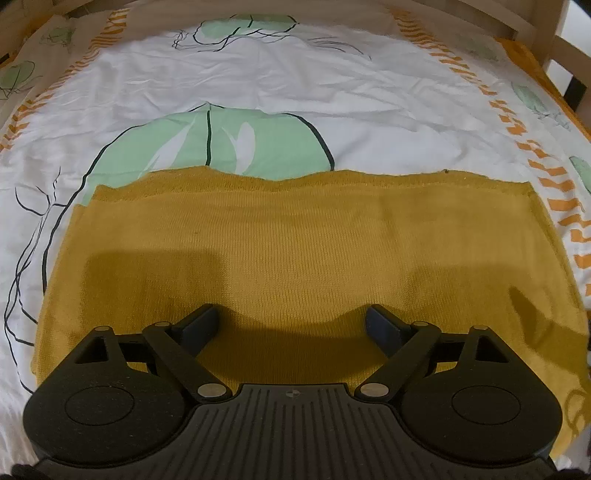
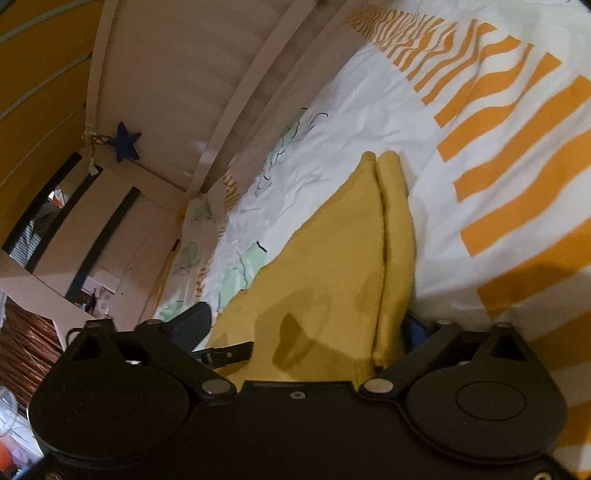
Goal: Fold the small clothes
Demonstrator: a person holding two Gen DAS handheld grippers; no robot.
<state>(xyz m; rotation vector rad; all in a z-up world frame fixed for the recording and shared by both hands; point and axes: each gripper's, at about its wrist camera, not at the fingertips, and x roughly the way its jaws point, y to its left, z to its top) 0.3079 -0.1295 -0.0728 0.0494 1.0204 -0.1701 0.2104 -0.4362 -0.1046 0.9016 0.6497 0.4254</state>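
A mustard-yellow knit garment lies flat on the bed sheet in the left wrist view, its far hem running left to right. My left gripper hovers just over the near part of the cloth, fingers spread wide and gripping nothing. The right wrist view is tilted and shows the same garment with a doubled edge along its right side. My right gripper stands open astride the near corner. Its left finger is clear of the cloth, and the doubled edge mostly hides its right finger.
The sheet is white with green leaf prints and orange stripe bands. Wooden bed rails stand at the far right. Pale slats and a dark blue star sit beyond the bed. A short black hinged bar lies near the right gripper.
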